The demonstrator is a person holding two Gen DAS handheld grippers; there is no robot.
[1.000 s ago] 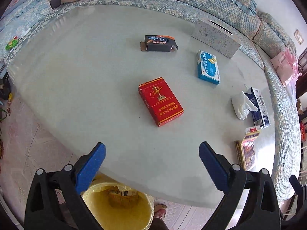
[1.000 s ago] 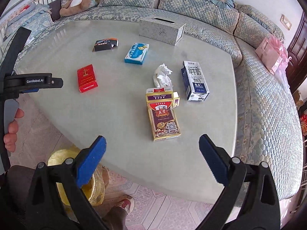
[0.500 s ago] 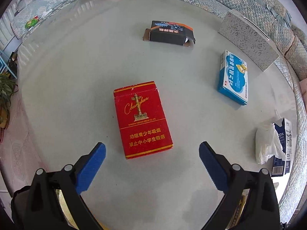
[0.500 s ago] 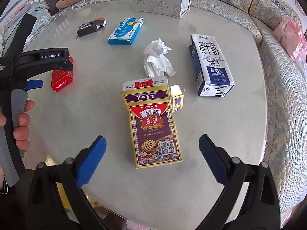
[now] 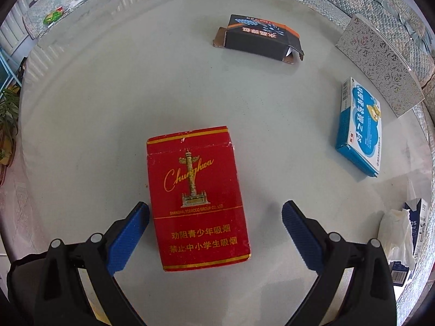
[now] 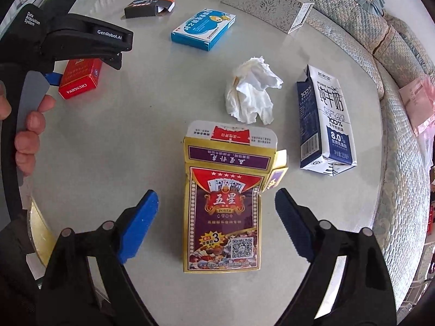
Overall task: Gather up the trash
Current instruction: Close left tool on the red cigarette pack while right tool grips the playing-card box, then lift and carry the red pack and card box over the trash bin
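Left gripper (image 5: pixel 214 214) jaws gaping wide, straddling red pack (image 5: pixel 197 198) lying flat on tabletop (image 5: pixel 108 81); left pad nearly touching it. Black box (image 5: pixel 258 39), blue box (image 5: pixel 359 127) sitting farther off.

Glossy cardboard cigarette pack (image 5: pixel 197 201), crumpled tissue (image 6: pixel 251 91)

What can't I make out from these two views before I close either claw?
- Red cigarette pack: right wrist view, far end hidden under the left claw.
- Milk carton: left wrist view, cut off by the edge, partly behind the crumpled tissue.
- Whether either pack is empty: both views, closed sides.
- Playing-card box: its near end reaches between the right claw fingers; contact unclear.
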